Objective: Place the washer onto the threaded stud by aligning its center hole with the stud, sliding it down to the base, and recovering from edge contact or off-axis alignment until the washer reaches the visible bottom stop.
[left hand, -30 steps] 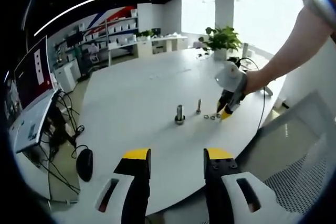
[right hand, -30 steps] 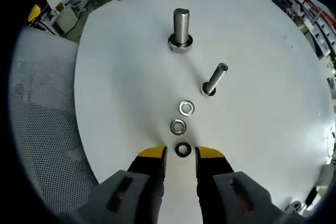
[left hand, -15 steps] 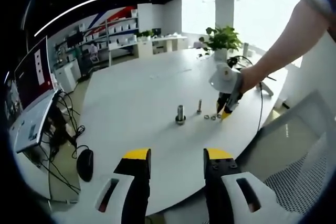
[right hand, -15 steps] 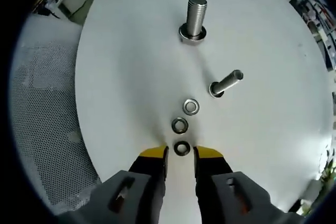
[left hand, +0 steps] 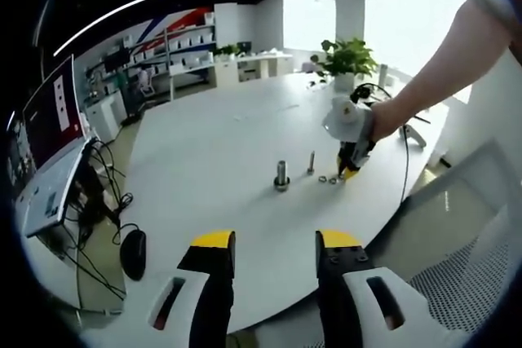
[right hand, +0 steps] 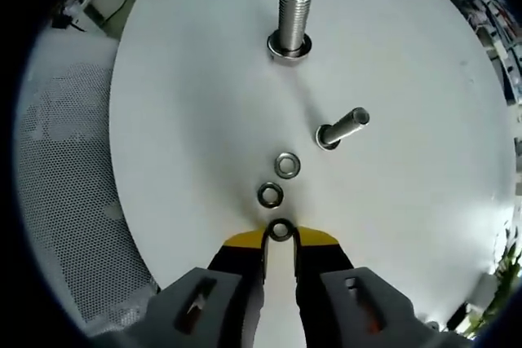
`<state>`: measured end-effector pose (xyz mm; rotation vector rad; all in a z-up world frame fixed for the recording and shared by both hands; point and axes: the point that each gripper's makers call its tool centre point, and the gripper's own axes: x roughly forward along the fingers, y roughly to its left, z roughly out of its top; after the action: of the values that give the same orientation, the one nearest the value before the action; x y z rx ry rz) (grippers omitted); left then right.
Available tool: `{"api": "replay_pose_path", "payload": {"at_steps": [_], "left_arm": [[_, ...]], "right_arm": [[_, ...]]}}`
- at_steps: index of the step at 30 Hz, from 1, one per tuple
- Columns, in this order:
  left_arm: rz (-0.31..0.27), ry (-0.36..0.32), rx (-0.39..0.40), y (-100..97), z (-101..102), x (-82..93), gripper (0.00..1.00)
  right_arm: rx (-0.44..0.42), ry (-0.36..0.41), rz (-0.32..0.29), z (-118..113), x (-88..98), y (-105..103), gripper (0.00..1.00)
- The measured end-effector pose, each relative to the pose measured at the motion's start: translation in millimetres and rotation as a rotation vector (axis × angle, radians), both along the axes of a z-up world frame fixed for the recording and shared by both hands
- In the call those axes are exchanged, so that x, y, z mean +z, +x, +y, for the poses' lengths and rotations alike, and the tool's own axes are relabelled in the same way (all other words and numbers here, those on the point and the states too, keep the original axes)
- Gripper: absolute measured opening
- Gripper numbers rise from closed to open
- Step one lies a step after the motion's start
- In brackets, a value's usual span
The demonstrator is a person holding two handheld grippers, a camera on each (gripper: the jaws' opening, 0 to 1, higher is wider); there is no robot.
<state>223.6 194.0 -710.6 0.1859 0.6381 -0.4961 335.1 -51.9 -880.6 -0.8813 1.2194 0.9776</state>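
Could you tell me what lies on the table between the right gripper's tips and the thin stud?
In the right gripper view, two loose washers lie in line between the right gripper and the thin stud.

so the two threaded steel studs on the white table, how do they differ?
In the right gripper view, the thick threaded steel stud is far wider than the thin threaded steel stud. The thick one stands at the far end of the white table; the thin one sits nearer the row of washers. The thick one has a broad collar at its base, the thin one a small one. Both are bare metal and carry no washer.
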Motion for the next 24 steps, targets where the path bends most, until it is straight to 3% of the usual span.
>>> {"api": "replay_pose_path", "payload": {"at_steps": [3,8,17,24], "left_arm": [[0.001,-0.002,0.003,0.1,0.5,-0.2,0.37],[0.001,0.001,0.006,-0.1,1.2,-0.3,0.37],[0.005,0.013,0.004,-0.3,1.8,-1.6,0.37],[0.004,0.007,0.003,-0.2,1.4,-1.1,0.37]], "right_arm": [[-0.065,0.081,-0.023,0.8,1.0,-0.1,0.14],[-0.041,0.082,-0.069,1.0,0.5,-2.7,0.14],[-0.146,0.116,-0.064,-4.8,2.4,-3.9,0.13],[-0.189,0.213,-0.136,6.6,34.9,12.6,0.13]]}}
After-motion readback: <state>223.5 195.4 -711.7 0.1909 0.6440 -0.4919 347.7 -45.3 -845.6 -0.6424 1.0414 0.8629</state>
